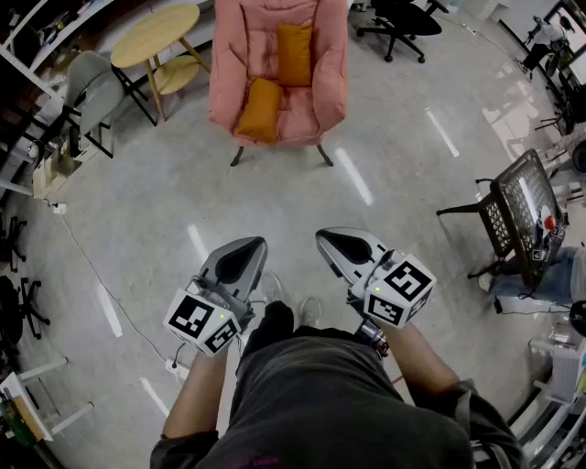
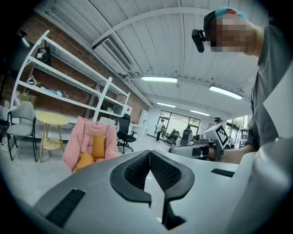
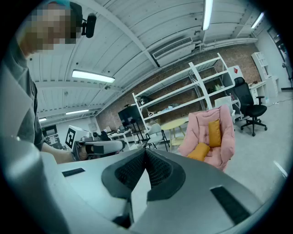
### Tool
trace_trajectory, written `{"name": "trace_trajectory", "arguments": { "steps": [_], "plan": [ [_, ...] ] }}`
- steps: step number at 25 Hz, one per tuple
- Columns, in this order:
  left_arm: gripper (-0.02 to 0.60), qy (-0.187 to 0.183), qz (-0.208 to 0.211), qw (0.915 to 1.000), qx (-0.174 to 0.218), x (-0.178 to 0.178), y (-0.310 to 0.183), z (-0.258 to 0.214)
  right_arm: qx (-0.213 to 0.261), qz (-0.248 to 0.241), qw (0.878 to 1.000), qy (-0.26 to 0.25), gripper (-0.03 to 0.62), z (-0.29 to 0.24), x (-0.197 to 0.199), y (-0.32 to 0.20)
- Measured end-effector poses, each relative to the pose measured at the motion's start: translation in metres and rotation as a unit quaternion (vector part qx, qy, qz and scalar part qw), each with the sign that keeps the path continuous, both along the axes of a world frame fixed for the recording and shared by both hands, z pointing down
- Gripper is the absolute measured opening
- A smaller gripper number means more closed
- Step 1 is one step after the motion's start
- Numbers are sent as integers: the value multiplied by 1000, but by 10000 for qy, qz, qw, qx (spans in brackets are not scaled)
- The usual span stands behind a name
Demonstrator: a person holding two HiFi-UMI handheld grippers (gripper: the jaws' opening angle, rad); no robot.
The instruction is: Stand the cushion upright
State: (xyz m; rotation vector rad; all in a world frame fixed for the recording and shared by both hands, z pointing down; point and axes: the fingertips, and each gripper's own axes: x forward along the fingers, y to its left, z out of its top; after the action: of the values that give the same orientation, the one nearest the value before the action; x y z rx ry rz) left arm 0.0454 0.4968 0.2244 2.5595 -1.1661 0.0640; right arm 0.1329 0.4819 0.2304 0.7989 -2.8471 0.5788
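Note:
A pink armchair (image 1: pixel 279 69) stands across the floor ahead of me. One orange cushion (image 1: pixel 295 52) stands upright against its back. A second orange cushion (image 1: pixel 260 110) lies slanted on the seat's left side. Both show in the left gripper view, the upright cushion (image 2: pixel 99 145) and the slanted cushion (image 2: pixel 84 161), and in the right gripper view, the upright cushion (image 3: pixel 214 132) and the slanted cushion (image 3: pixel 199 151). My left gripper (image 1: pixel 240 259) and right gripper (image 1: pixel 341 245) are held side by side near my body, far from the chair. Each one is shut with nothing between its pads.
A round wooden table (image 1: pixel 156 35) and a grey chair (image 1: pixel 92 87) stand left of the armchair. A black office chair (image 1: pixel 398 23) is behind it on the right. A black mesh chair (image 1: pixel 513 215) stands at the right. A cable (image 1: pixel 92 275) runs over the floor on the left.

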Motion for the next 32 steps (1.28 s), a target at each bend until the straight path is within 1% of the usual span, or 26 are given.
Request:
{"name": "trace_trajectory", "arguments": {
  "steps": [11, 15, 19, 23, 28, 31, 32],
  "plan": [
    [12, -52, -13, 10000, -24, 7, 10, 2, -18, -2, 10000, -49, 14, 2, 9, 7],
    [12, -187, -55, 9998, -39, 3, 12, 6, -140, 43, 9999, -20, 15, 8, 9, 9],
    [12, -211, -70, 9996, -153, -10, 7, 23, -362, 102, 9993, 58, 17, 28, 8, 8],
    [14, -218, 34, 9995, -232, -31, -14, 41, -511, 184, 9985, 100, 17, 43, -5, -8],
    [22, -198, 197, 9994, -203, -56, -58, 53, -439, 310, 9984, 164, 17, 48, -26, -48],
    [86, -233, 270, 9991, -216, -70, -83, 57, -395, 492, 9979, 155, 17, 49, -35, -76],
    [97, -246, 285, 9991, -217, -74, -90, 57, -377, 545, 9977, 165, 17, 49, -38, -84]
  ]
}}
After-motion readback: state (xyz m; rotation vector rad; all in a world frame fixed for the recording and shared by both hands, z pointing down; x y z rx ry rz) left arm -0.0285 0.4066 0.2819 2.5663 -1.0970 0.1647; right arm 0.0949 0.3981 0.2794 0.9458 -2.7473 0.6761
